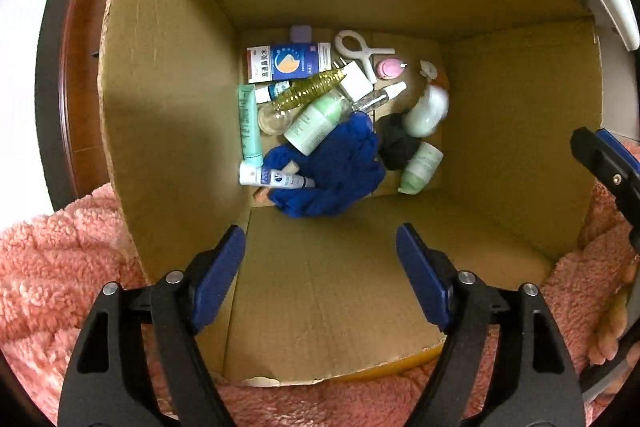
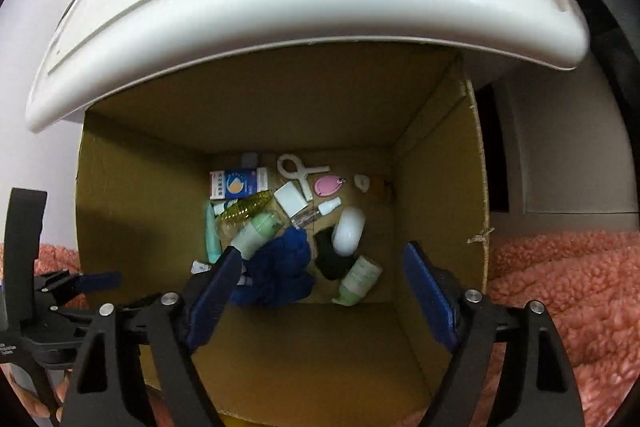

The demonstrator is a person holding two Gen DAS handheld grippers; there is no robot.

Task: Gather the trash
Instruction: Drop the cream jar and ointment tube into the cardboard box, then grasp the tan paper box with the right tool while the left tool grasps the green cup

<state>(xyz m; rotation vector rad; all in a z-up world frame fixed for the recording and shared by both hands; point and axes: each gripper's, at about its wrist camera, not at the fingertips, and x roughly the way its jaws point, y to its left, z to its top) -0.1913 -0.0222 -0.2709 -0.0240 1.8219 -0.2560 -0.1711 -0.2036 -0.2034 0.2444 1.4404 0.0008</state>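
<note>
A deep cardboard box [image 1: 168,115] [image 2: 440,195] stands open below both grippers. On its bottom lies a pile of trash: a crumpled blue glove [image 1: 340,171] [image 2: 284,267], a blue and white medicine carton [image 1: 288,62] [image 2: 238,183], a pale green bottle [image 1: 320,121] [image 2: 256,233], a yellow-green bottle [image 1: 308,91], a teal tube [image 1: 249,123], white scissors-like handles [image 1: 360,49] [image 2: 298,171], a pink tag [image 2: 328,185] and a white jar [image 2: 349,231]. My left gripper [image 1: 320,247] is open and empty above the box. My right gripper [image 2: 322,267] is open and empty above it too.
A white curved plastic edge [image 2: 280,11] overhangs the box's far side. Pink fluffy fabric [image 1: 52,259] [image 2: 560,287] surrounds the box. The right gripper shows at the right edge of the left wrist view [image 1: 608,163]; the left gripper shows at the left of the right wrist view [image 2: 36,291].
</note>
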